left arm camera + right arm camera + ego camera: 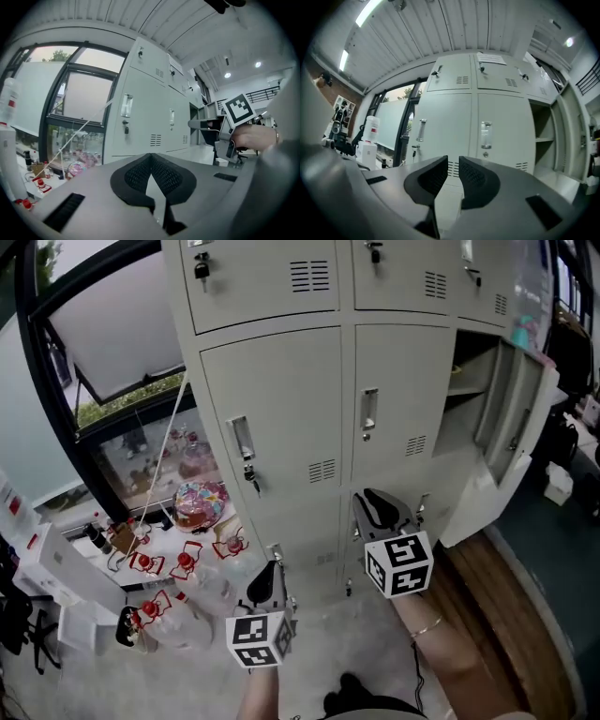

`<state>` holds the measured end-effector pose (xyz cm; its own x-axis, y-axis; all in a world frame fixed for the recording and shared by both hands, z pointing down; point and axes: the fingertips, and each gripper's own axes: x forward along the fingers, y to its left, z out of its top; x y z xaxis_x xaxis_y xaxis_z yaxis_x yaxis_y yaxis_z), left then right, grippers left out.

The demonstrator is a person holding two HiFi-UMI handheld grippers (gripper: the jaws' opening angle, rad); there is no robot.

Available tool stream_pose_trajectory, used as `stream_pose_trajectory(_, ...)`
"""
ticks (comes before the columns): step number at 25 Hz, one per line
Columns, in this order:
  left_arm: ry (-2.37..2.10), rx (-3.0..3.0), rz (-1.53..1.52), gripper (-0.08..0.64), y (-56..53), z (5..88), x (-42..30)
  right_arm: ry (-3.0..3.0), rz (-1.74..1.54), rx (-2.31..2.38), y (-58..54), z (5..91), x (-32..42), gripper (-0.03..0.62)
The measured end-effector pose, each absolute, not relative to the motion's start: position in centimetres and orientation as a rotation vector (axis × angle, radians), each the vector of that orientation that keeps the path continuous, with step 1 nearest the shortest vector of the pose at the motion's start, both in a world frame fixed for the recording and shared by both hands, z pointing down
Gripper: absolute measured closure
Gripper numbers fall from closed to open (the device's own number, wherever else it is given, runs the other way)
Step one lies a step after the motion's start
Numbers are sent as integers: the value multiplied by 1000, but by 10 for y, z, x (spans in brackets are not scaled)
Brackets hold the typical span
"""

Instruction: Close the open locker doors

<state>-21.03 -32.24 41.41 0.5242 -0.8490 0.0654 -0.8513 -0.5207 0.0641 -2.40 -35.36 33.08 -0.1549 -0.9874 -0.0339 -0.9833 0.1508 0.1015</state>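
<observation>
A bank of grey lockers (281, 399) stands ahead. Its open door (514, 409) hangs ajar at the right end, well right of both grippers. The right gripper (451, 164) has its jaws slightly parted around nothing. The left gripper (151, 158) is pressed together, empty.

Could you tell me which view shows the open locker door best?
The head view: the open locker door swings out at the right of the lockers. The right gripper view shows it distorted near its edge; the left gripper view, only a dark gap.
</observation>
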Motion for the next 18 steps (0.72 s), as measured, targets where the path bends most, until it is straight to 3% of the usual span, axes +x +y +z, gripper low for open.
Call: stream_pose_trajectory(18, -848, 2923, 92, 540, -307, 420, 61, -1739, 31, 2525, -221, 388, 253, 534)
